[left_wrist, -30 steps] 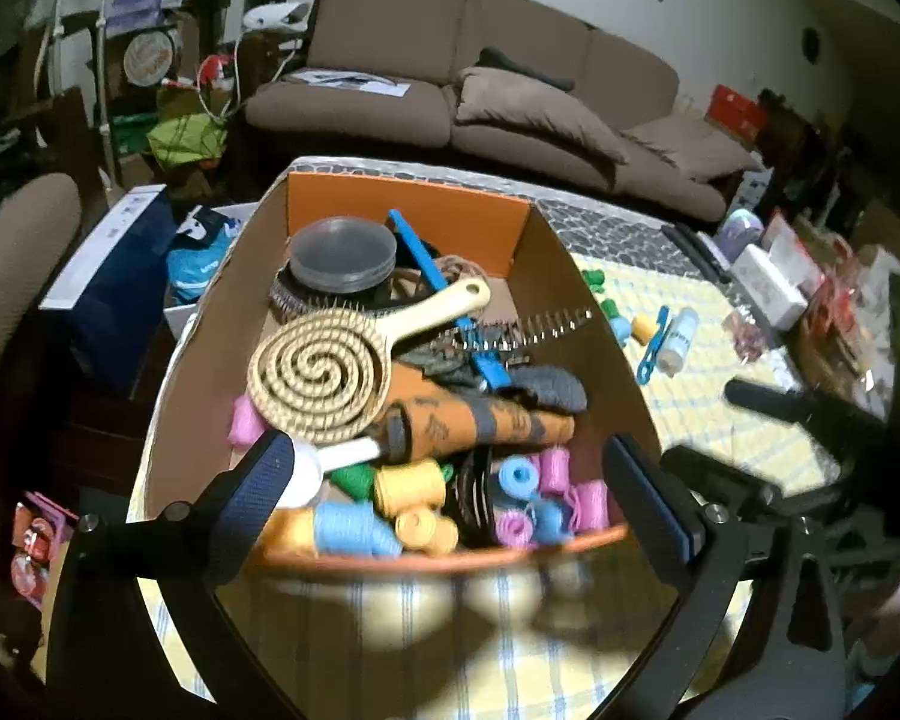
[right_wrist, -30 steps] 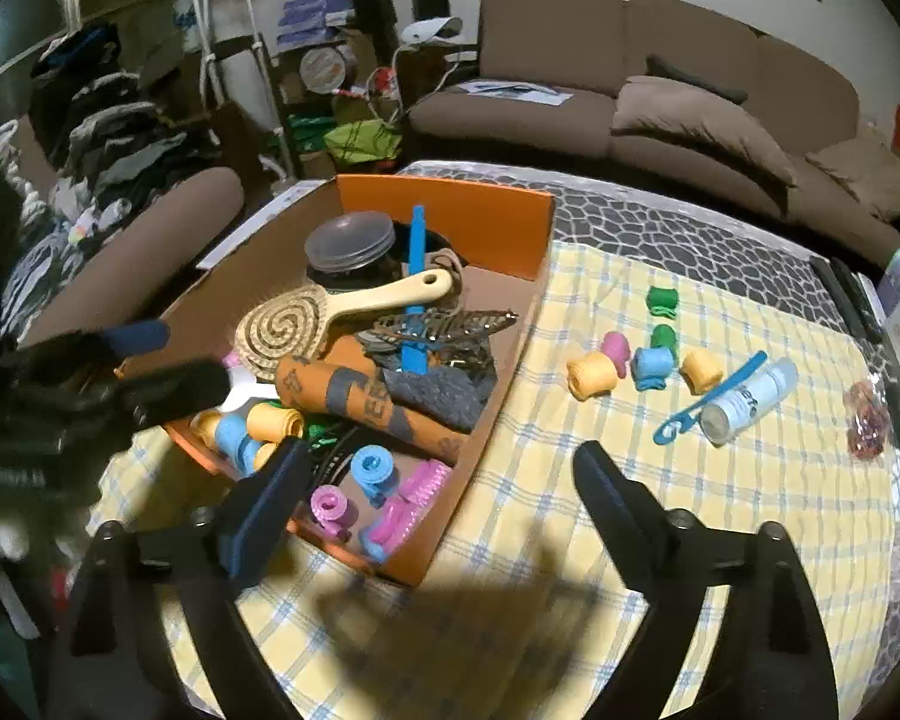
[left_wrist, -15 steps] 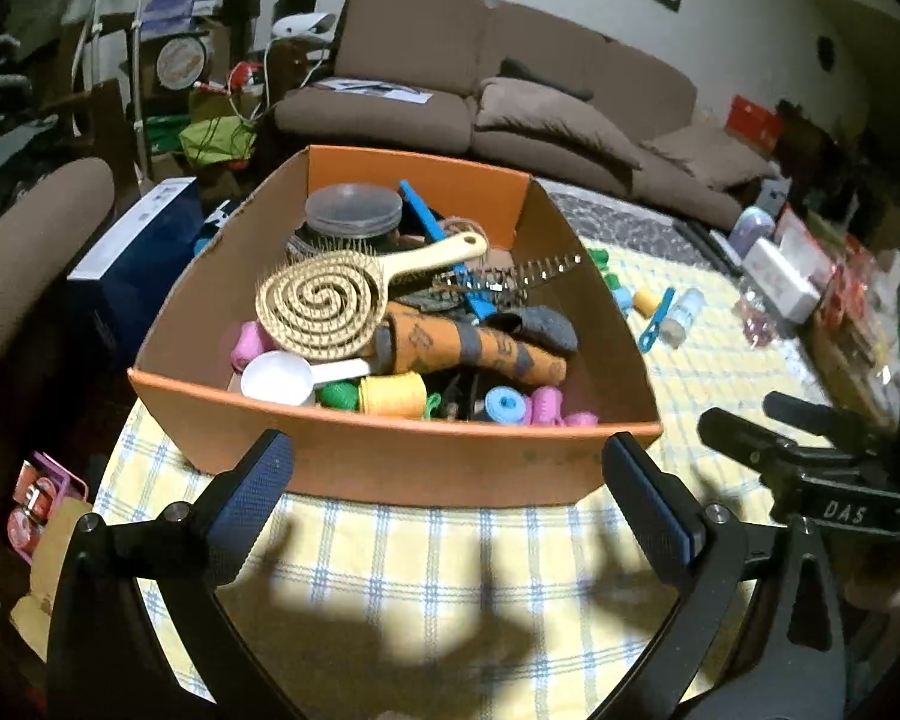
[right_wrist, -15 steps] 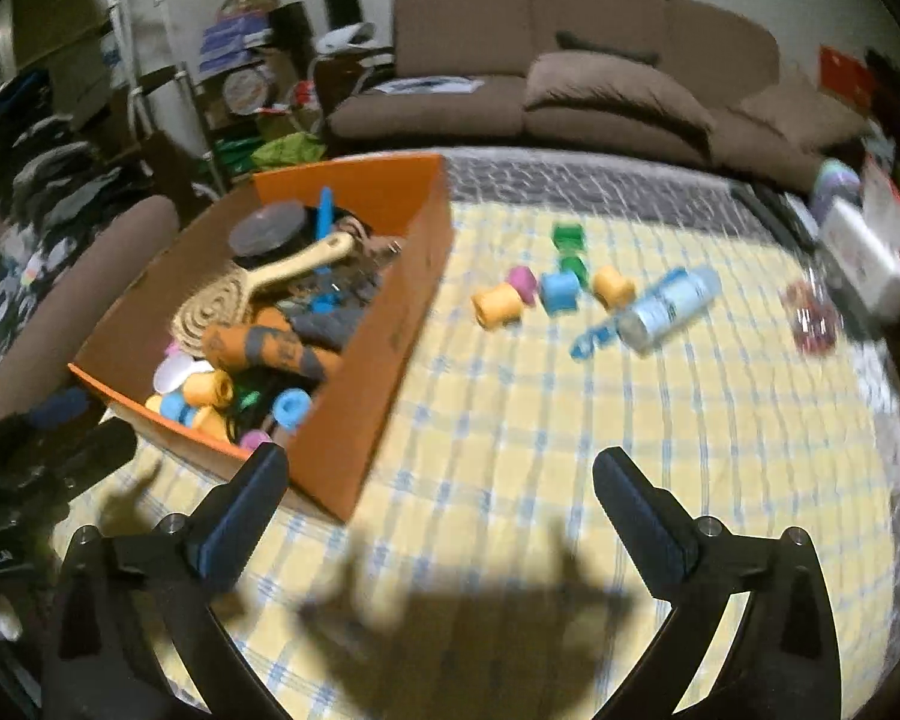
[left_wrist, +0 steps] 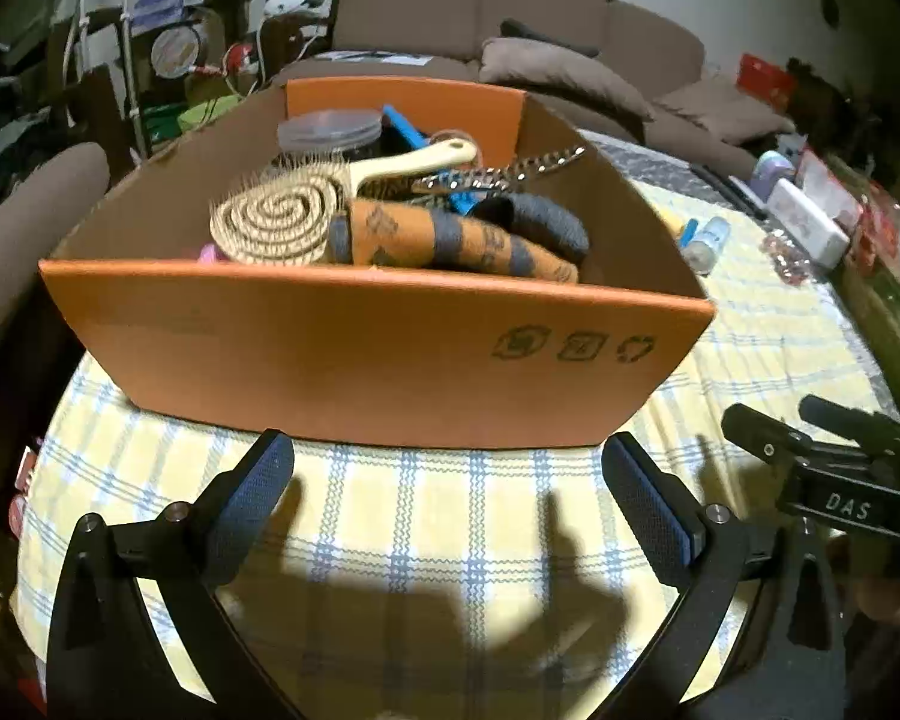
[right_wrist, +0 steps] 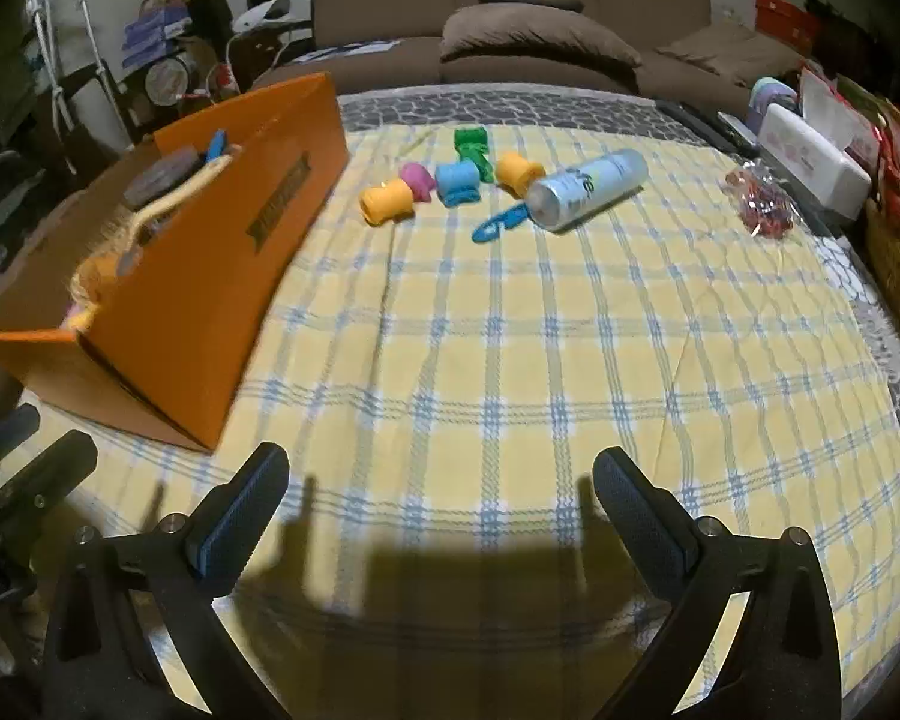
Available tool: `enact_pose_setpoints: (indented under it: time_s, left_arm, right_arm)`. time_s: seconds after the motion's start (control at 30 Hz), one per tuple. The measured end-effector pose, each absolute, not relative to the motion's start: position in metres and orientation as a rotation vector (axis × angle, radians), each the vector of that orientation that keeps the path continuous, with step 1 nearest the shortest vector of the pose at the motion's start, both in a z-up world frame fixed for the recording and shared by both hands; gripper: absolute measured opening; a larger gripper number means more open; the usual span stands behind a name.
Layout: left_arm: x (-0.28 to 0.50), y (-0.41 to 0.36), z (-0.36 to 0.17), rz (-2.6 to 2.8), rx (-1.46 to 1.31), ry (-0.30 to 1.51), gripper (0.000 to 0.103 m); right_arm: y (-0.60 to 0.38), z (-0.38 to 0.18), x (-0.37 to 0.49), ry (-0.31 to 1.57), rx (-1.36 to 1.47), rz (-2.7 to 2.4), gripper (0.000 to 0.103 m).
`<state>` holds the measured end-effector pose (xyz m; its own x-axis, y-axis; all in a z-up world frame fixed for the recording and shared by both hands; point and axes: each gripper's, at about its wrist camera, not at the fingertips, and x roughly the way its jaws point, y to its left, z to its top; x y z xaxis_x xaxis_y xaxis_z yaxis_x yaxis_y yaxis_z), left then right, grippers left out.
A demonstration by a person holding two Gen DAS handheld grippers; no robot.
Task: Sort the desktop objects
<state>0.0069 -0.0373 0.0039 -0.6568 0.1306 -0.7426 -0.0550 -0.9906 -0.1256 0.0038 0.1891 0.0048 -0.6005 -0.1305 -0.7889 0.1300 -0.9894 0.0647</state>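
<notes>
I see the checked cloth (right_wrist: 510, 360) first, then the orange box (right_wrist: 168, 276) at its left edge, crammed full (brush, rolls, a jar). Loose curlers (right_wrist: 456, 180) and a spray can (right_wrist: 588, 186) lie well beyond my right gripper (right_wrist: 438, 510) — jaws wide, empty. The left gripper (left_wrist: 450, 498) gapes too, empty, near the box wall. I'd reach far and take one curler squarely.

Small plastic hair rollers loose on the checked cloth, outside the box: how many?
5: orange roller, pink roller, blue roller, green roller behind it, orange-yellow roller beside the spray bottle. More may hide behind these.
</notes>
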Motion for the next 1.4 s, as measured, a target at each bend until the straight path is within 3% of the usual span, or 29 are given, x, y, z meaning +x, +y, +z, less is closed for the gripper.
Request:
enact_pose_setpoints:
  time_s: [0.2, 0.6, 1.4]
  left_arm:
    - [0.002, -0.035, -0.013, 2.78, -1.298, -0.137, 0.103]
    - [-0.007, -0.029, -0.034, 2.772, -1.414, -0.078, 0.103]
    - [-0.009, -0.022, -0.035, 2.78, -1.446, -0.026, 0.103]
  right_arm:
    - [0.195, -0.018, 0.004, -0.043, 1.398, -2.683, 0.103]
    - [0.188, -0.023, 0.007, 0.051, 1.364, -2.726, 0.103]
    - [0.186, -0.024, 0.006, 0.075, 1.374, -2.729, 0.103]
